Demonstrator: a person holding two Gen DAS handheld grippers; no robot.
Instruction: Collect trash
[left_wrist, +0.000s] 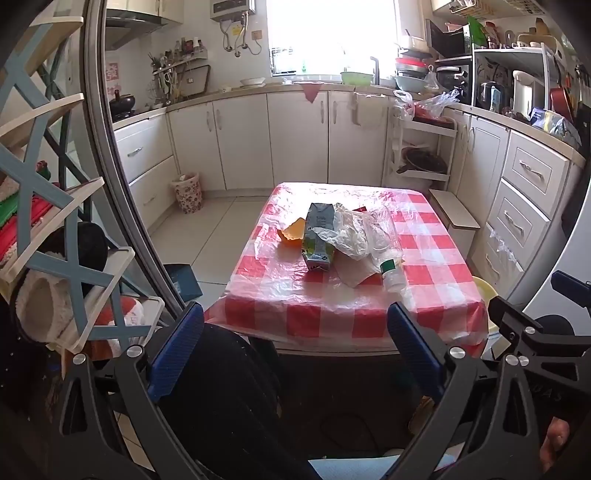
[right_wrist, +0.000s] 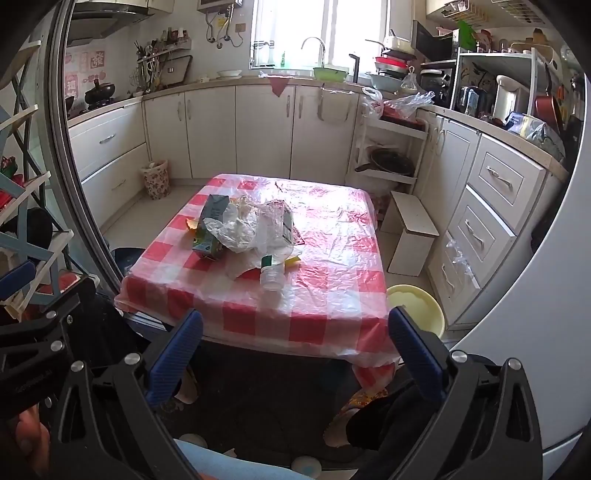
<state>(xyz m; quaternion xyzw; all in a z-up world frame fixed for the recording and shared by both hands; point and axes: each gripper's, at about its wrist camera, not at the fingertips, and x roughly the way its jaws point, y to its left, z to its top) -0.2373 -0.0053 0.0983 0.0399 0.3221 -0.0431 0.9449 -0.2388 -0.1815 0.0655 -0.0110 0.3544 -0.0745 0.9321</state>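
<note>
Fingers of left gripper (left_wrist: 295, 328) spread wide, nothing between the blue pads; right gripper (right_wrist: 295, 332) likewise agape and empty. Both held short of the near edge of the red-checked table (left_wrist: 325, 317). Trash heaped mid-table at 12 o'clock: milk carton (left_wrist: 318, 236) lying flat, crumpled plastic bag (left_wrist: 354, 232) draped over it, orange peel (left_wrist: 293, 232) touching at its 9 o'clock, small bottle (left_wrist: 391, 275) at 4 o'clock. Floral bin (left_wrist: 187, 192) at 11 o'clock, on floor.

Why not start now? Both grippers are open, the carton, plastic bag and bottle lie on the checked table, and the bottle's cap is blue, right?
Not quite: the bottle has a green cap, as the right wrist view shows. Otherwise right: left gripper and right gripper are open; carton and plastic bag lie on the table.
</note>
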